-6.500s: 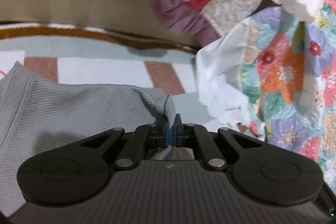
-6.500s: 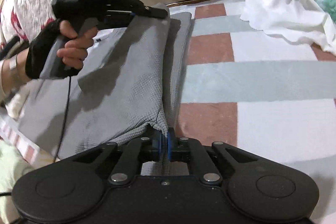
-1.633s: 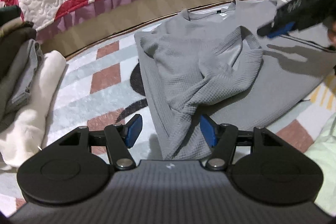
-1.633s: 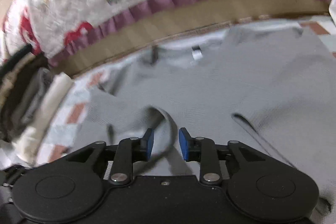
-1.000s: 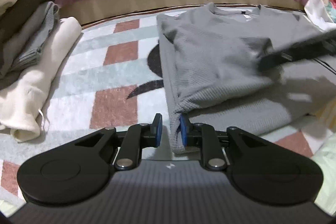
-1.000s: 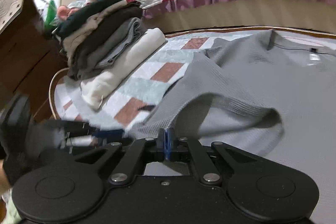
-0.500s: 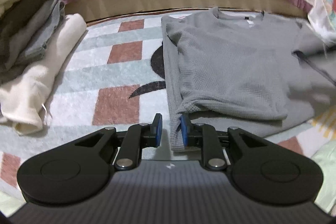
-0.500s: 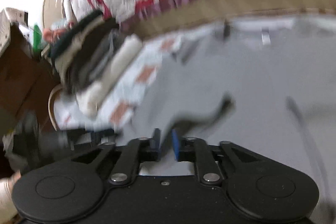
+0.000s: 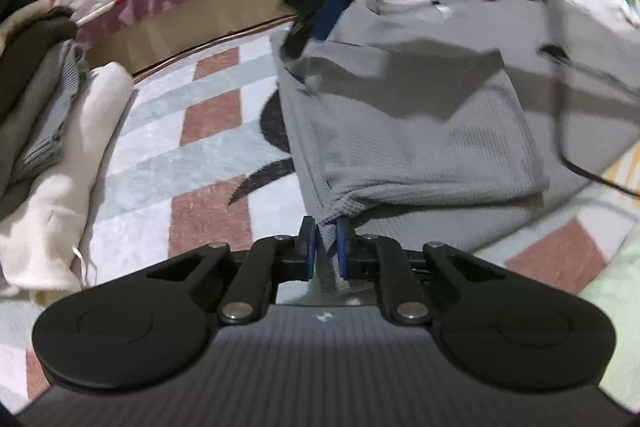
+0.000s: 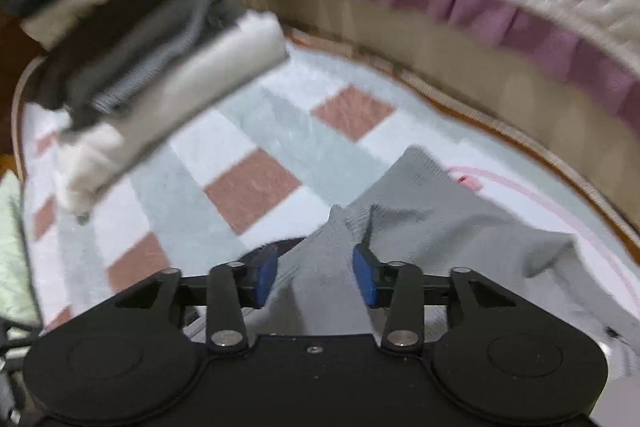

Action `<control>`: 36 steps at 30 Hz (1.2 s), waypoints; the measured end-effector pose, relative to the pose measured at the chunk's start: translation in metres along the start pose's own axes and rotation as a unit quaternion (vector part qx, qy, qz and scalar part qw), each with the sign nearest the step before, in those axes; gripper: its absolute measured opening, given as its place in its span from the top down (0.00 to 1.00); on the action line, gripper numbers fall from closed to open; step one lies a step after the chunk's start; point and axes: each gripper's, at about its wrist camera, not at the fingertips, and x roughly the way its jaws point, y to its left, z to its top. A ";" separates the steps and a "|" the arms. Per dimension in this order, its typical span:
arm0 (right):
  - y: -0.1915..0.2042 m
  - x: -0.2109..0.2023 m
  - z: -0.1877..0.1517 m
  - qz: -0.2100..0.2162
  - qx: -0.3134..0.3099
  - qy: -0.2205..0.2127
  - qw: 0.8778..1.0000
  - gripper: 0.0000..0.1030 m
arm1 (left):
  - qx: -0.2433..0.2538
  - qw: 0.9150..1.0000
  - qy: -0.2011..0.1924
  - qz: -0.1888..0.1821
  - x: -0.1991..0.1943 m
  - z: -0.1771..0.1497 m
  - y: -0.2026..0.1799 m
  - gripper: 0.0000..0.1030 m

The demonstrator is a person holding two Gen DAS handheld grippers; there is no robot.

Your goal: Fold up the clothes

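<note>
left claw (image 9: pixel 326 241): you're pinching the grey waffle-knit sweater (image 9: pixel 420 131) hem, keep it taut
right claw (image 10: pixel 316 277): spread wide over the shoulder, clamp squarely before lifting

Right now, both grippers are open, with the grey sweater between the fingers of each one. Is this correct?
Not quite. The left gripper is shut on the grey sweater's corner, as the left wrist view shows. Only the right gripper is open, with sweater cloth between its fingers.
</note>
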 end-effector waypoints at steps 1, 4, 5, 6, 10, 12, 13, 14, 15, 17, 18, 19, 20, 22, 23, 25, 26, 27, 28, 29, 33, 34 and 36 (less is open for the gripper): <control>0.001 0.011 0.001 -0.011 -0.003 0.008 1.000 0.48 | 0.006 1.000 0.000 -0.001 0.001 -0.001 -0.001 0.92; -0.010 0.023 0.002 0.005 0.031 -0.009 0.999 0.91 | -0.005 1.000 -0.002 -0.007 0.000 -0.003 0.001 0.93; -0.019 0.023 0.002 0.026 0.062 -0.022 0.998 0.91 | -0.018 1.000 -0.002 -0.011 -0.001 -0.004 0.004 0.94; -0.032 0.021 0.001 0.047 0.102 -0.046 0.993 0.91 | -0.033 0.999 -0.003 -0.013 -0.001 -0.005 0.007 0.94; -0.068 0.010 -0.011 0.106 0.198 -0.116 0.967 0.91 | -0.057 0.998 -0.001 -0.010 -0.003 -0.009 0.012 0.96; -0.070 0.009 -0.013 0.099 0.192 -0.103 0.971 0.83 | -0.050 0.999 0.005 -0.010 -0.004 -0.009 0.013 0.96; -0.071 0.008 -0.013 0.090 0.187 -0.095 0.974 0.72 | -0.053 0.998 0.009 -0.011 -0.003 -0.008 0.014 0.96; -0.073 0.003 -0.013 0.077 0.186 -0.097 0.975 0.65 | -0.060 0.998 0.011 -0.011 -0.003 -0.008 0.015 0.96; -0.077 -0.006 -0.016 0.070 0.190 -0.111 0.973 0.55 | -0.070 0.997 0.012 -0.011 -0.003 -0.008 0.016 0.96; -0.086 -0.024 -0.025 0.069 0.192 -0.124 0.971 0.54 | -0.083 0.996 0.013 -0.010 -0.003 -0.008 0.018 0.96; -0.088 -0.034 -0.032 0.065 0.182 -0.117 0.974 0.56 | -0.087 0.996 0.012 -0.008 -0.003 -0.008 0.018 0.96; -0.086 -0.045 -0.042 0.044 0.160 -0.108 0.980 0.56 | -0.094 0.995 0.012 -0.009 -0.002 -0.009 0.019 0.96; -0.086 -0.054 -0.053 0.016 0.141 -0.109 0.984 0.56 | -0.104 0.994 0.014 -0.015 -0.002 -0.008 0.022 0.96; -0.084 -0.069 -0.081 -0.004 0.132 -0.100 0.986 0.56 | -0.125 0.992 0.018 -0.027 -0.001 -0.007 0.029 0.93; -0.086 -0.075 -0.095 -0.007 0.140 -0.099 0.985 0.56 | -0.136 0.990 0.020 -0.033 -0.001 -0.006 0.033 0.93; -0.091 -0.082 -0.121 -0.011 0.166 -0.100 0.981 0.51 | -0.157 0.986 0.023 -0.045 0.000 -0.005 0.040 0.93; -0.094 -0.083 -0.132 -0.009 0.181 -0.101 0.978 0.50 | -0.165 0.985 0.026 -0.048 0.000 -0.005 0.042 0.93; -0.094 -0.079 -0.139 0.002 0.189 -0.102 0.977 0.49 | -0.164 0.985 0.029 -0.045 0.002 -0.005 0.040 0.93; -0.094 -0.076 -0.147 0.013 0.197 -0.102 0.975 0.51 | -0.159 0.986 0.031 -0.041 0.003 -0.004 0.037 0.93; -0.092 -0.073 -0.154 0.024 0.197 -0.103 0.975 0.65 | -0.143 0.989 0.031 -0.033 0.004 -0.003 0.032 0.93; -0.068 -0.086 -0.166 -0.023 0.127 -0.137 0.982 0.96 | -0.098 0.994 0.046 0.004 0.005 0.005 0.015 0.94; -0.071 -0.088 -0.166 -0.033 0.134 -0.136 0.981 0.96 | -0.096 0.994 0.051 0.009 0.005 0.006 0.013 0.94; -0.077 -0.089 -0.166 -0.052 0.145 -0.131 0.979 0.96 | -0.106 0.992 0.061 0.009 0.005 0.008 0.015 0.93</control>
